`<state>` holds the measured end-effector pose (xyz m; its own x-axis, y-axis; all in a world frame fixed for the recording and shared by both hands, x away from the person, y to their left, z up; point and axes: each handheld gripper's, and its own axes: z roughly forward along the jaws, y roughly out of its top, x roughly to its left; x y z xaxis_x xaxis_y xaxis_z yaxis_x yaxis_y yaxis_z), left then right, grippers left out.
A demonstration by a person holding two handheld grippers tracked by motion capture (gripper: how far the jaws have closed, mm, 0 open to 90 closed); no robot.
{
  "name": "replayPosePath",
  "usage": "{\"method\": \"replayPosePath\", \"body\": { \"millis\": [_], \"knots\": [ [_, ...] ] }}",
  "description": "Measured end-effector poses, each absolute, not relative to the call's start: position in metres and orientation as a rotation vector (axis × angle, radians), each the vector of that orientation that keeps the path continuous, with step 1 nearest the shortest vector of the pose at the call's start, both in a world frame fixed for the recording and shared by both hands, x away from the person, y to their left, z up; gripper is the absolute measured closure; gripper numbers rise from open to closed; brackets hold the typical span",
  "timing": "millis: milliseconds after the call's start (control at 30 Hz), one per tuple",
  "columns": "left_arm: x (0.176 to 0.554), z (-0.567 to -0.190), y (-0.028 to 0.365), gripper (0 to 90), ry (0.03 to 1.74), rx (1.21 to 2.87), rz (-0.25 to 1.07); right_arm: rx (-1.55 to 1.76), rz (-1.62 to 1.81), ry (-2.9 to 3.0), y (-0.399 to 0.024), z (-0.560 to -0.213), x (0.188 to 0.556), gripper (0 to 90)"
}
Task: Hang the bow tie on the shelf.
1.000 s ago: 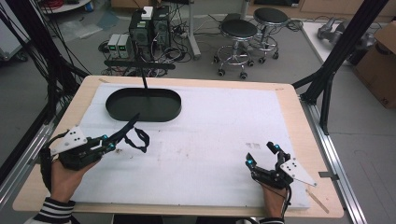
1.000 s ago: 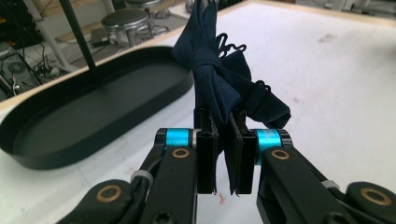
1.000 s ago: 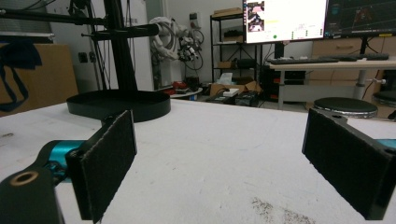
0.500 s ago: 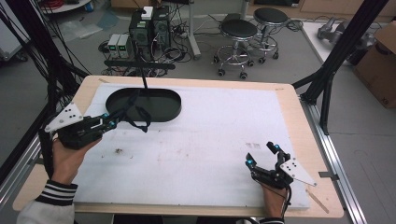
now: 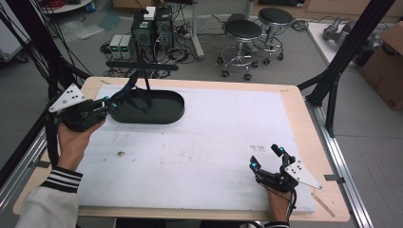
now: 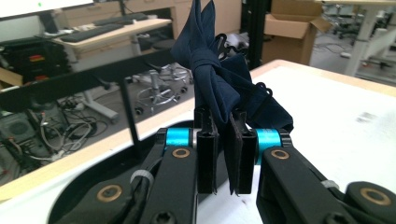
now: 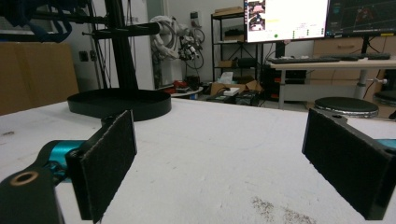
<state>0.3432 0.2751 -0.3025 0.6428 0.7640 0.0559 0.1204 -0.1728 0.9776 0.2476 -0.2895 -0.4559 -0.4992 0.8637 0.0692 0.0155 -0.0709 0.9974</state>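
Since a second ago the left gripper [image 5: 110, 103] has risen from the mat toward ten o'clock, carrying a navy bow tie [image 6: 219, 77] clamped between its jaws over the black tray [image 5: 168, 115] (a thin rack stands there). Right gripper [image 5: 267, 158] stays at five o'clock, jaws wide apart.

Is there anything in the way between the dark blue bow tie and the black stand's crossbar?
Nothing visible: the left tongs hold the dark blue fabric bow tie just below the black metal crossbar, over the black oval tray.
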Motion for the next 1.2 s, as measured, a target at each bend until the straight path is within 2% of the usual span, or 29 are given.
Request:
{"method": "replayPosePath", "body": {
  "millis": [633,967,1100,1200],
  "knots": [
    [0.401,-0.298,0.284,83.2,0.843,1.611,0.76,0.957,1.634,1.552,-0.289,-0.456,0.249,9.0],
    [0.419,-0.307,0.284,83.2,0.912,1.585,0.791,0.961,1.63,1.56,-0.288,-0.456,0.248,9.1],
    [0.423,-0.31,0.279,83.1,0.918,1.574,0.841,0.967,1.632,1.557,-0.288,-0.456,0.248,9.0],
    [0.428,-0.314,0.278,83.1,0.949,1.566,0.82,0.968,1.635,1.558,-0.288,-0.456,0.248,9.1]
  ]
}}
